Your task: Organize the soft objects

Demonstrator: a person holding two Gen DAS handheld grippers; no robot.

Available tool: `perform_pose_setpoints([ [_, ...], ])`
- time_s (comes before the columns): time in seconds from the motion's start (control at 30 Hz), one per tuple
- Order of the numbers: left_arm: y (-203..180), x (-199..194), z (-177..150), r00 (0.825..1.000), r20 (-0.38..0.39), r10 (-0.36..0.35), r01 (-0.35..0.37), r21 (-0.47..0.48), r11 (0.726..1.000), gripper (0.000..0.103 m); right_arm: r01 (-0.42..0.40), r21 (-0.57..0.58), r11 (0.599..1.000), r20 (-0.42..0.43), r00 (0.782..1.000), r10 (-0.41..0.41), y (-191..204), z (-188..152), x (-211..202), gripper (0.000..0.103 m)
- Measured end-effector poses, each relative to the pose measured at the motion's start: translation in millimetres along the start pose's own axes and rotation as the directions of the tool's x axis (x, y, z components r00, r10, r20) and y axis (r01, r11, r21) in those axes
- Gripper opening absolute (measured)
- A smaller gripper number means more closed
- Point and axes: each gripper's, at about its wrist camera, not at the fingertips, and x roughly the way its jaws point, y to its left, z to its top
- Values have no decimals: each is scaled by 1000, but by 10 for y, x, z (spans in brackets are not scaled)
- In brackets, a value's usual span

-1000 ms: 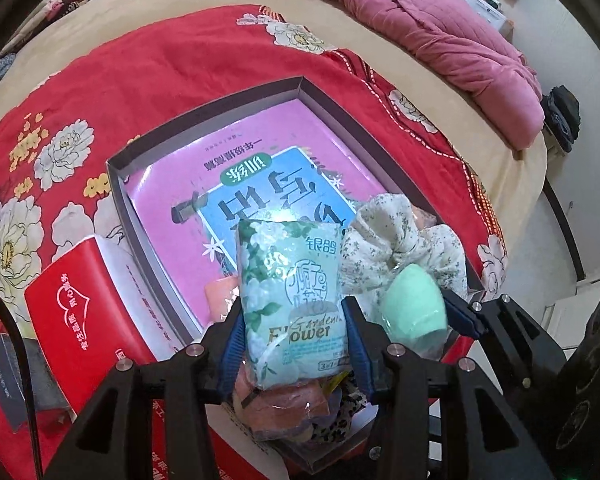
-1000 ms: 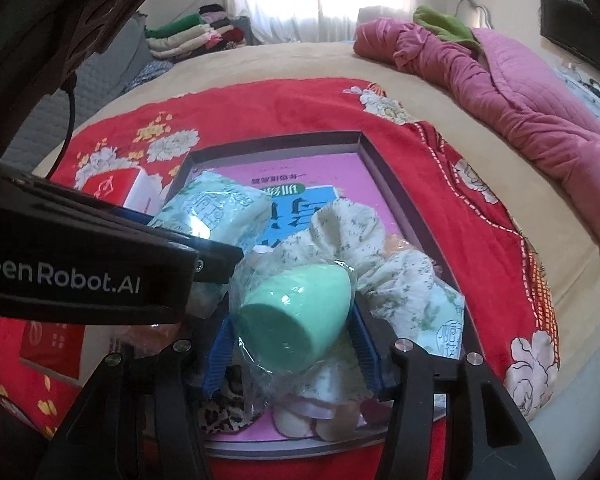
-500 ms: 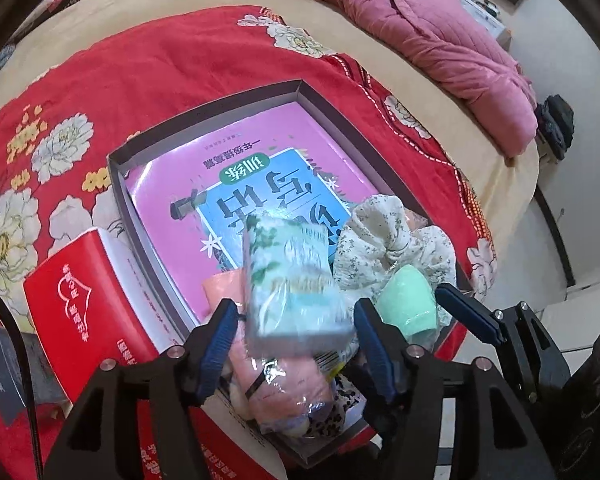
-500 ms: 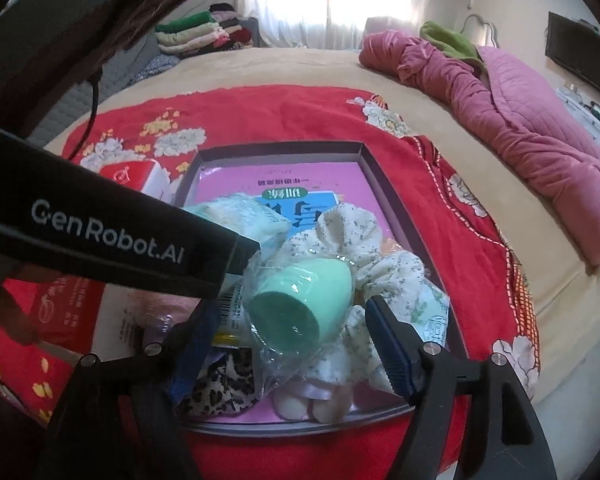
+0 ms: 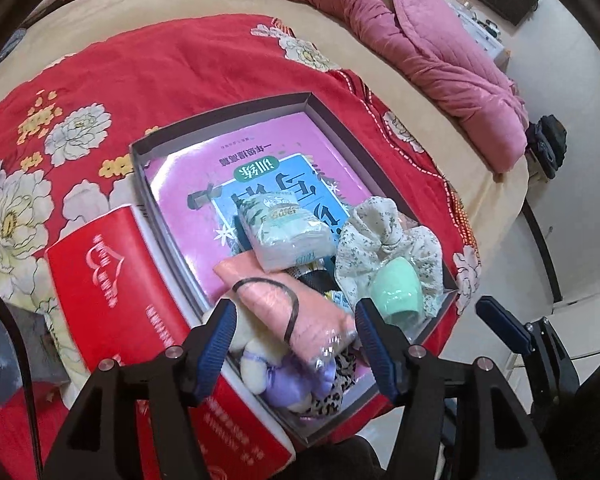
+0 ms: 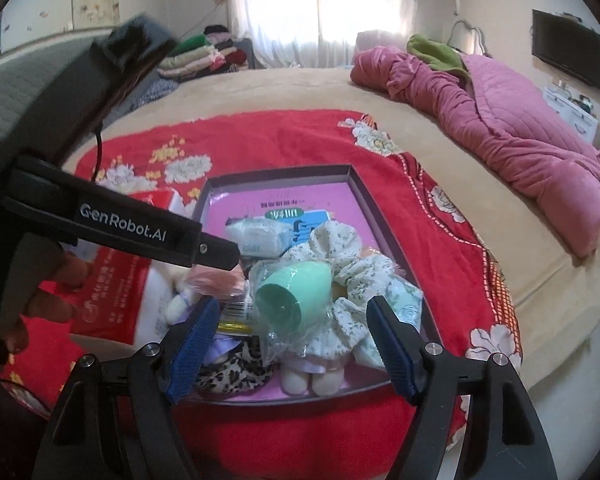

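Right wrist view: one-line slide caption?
Open right gripper above a mint egg-shaped sponge in clear wrap, lying on a floral scrunchie inside the grey tray.

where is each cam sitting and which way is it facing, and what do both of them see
Left wrist: on the left tool, aimed steeply down into the tray; its two open fingers and the right tool's finger show.
Right wrist: on the right tool, angled down across the bed toward the window; its open fingers, the left tool's arm and a hand show.
Shared: the tray, tissue pack, mint egg, floral scrunchie, red box.
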Motion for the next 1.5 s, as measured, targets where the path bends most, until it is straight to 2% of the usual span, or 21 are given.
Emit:
perform_pose_setpoints([
  [0.17, 1, -226, -130, 999, 52, 9, -9, 0, 1000, 70, 26, 23, 999, 38, 999, -27, 29, 3, -259, 78],
  [0.37, -11, -475, -307, 995, 92, 37, -39, 17, 999, 73, 34, 83, 996, 73, 997, -41, 58, -19, -520, 78],
  [0.57, -26, -717, -553, 987, 139, 86, -91, 35, 995, 76, 17, 193, 981, 111, 993, -39, 148, -64, -729, 78],
  [0.77, 85, -1017, -788, 957, 237, 170, -179, 17, 984, 77, 72, 286, 956, 125, 986, -112, 292, -106, -982, 79],
  [0.83, 132, -1094, -876, 951, 253, 176, -185, 10, 983, 77, 119, 297, 947, 120, 980, -161, 391, -131, -1095, 79],
  [1.2, 220, -1281, -1400, 941, 271, 202, -218, 30, 975, 79, 169, 317, 933, 52, 979, -196, 842, -383, -1269, 79],
  [1.4, 332, -1363, -1600, 936, 289, 200, -211, 9, 977, 79, 204, 348, 915, 57, 970, -237, 890, -469, -1324, 79],
  [1.5, 368, -1400, -1666, 929, 311, 202, -211, -5, 977, 79, 210, 352, 912, 52, 969, -243, 908, -488, -1333, 79],
])
